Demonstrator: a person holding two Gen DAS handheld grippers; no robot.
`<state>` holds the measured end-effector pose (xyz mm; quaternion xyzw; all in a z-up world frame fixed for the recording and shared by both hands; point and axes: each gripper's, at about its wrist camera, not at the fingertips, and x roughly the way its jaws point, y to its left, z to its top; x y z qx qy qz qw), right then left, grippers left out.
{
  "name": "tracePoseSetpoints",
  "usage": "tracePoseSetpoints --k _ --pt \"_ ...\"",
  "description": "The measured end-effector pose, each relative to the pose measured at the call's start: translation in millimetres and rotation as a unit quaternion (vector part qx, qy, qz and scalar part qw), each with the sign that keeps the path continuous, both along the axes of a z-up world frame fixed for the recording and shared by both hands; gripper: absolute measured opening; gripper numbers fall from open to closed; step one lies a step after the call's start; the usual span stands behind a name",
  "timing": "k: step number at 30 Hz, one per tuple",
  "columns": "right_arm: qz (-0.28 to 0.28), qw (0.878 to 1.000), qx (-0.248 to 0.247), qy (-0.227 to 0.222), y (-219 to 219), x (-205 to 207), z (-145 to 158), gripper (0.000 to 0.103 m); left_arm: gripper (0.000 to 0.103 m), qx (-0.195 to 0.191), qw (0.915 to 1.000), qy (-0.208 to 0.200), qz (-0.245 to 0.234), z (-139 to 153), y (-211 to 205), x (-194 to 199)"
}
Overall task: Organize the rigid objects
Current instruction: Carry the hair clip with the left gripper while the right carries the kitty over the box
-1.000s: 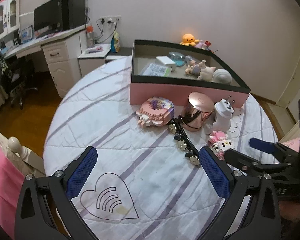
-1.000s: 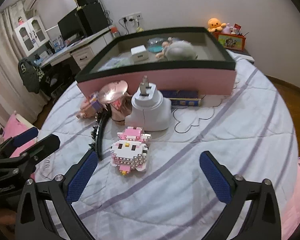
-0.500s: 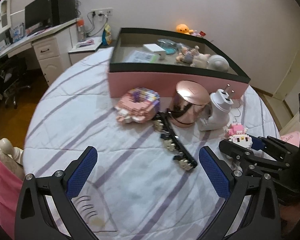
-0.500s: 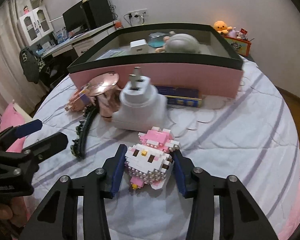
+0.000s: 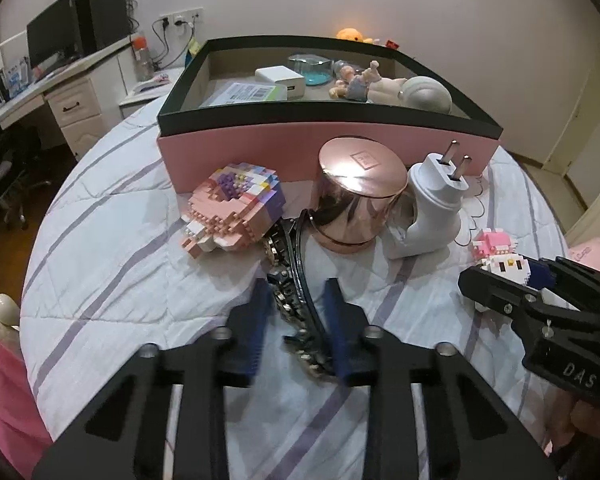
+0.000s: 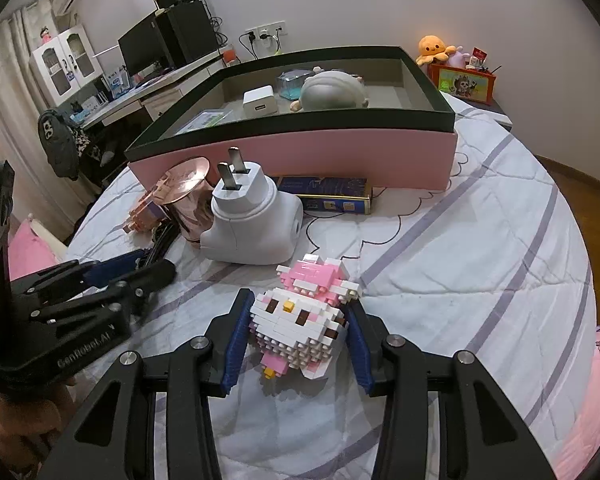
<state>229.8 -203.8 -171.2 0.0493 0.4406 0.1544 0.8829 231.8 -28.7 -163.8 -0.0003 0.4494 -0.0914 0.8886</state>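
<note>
My left gripper [image 5: 298, 312] is shut on a black beaded headband [image 5: 294, 280] that lies on the quilt. My right gripper [image 6: 298, 320] is shut on a pink and white block cat figure [image 6: 300, 320]; that figure also shows in the left wrist view [image 5: 500, 254]. In front of the pink tray [image 5: 324, 148] stand a pink block house [image 5: 232, 210], a rose-gold cylinder [image 5: 356, 196] and a white plug adapter [image 5: 432, 208]. The tray holds a white charger [image 5: 278, 78], a figurine and a grey shell-like toy [image 5: 426, 94].
A blue flat box [image 6: 328, 194] lies against the tray's front wall. The round bed ends on the left near a desk [image 5: 40, 92] with a monitor. An orange plush [image 6: 434, 50] sits on a shelf behind the tray.
My left gripper moved forward and closed on the headband. My right gripper stayed shut on the block cat and lifted it slightly.
</note>
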Motion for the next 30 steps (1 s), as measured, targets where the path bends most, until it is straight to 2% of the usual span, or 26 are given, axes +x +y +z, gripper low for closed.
tracePoseSetpoints --k 4,16,23,30 --pt "0.005 1.000 0.009 0.002 0.9 0.0 1.6 0.045 0.017 -0.013 0.9999 0.000 -0.006 1.3 11.2 -8.6" --pt "0.012 1.000 0.015 -0.012 4.5 -8.7 14.9 0.045 0.017 -0.024 0.9993 -0.018 -0.020 17.1 16.0 -27.0" --pt "0.014 0.999 0.023 -0.038 4.2 -6.8 41.7 0.045 0.017 -0.030 0.9981 -0.052 -0.016 45.7 24.7 -27.3" --pt "0.015 0.996 0.013 -0.083 0.0 20.5 80.7 0.045 0.017 -0.034 0.9952 -0.091 -0.011 77.8 33.8 5.3"
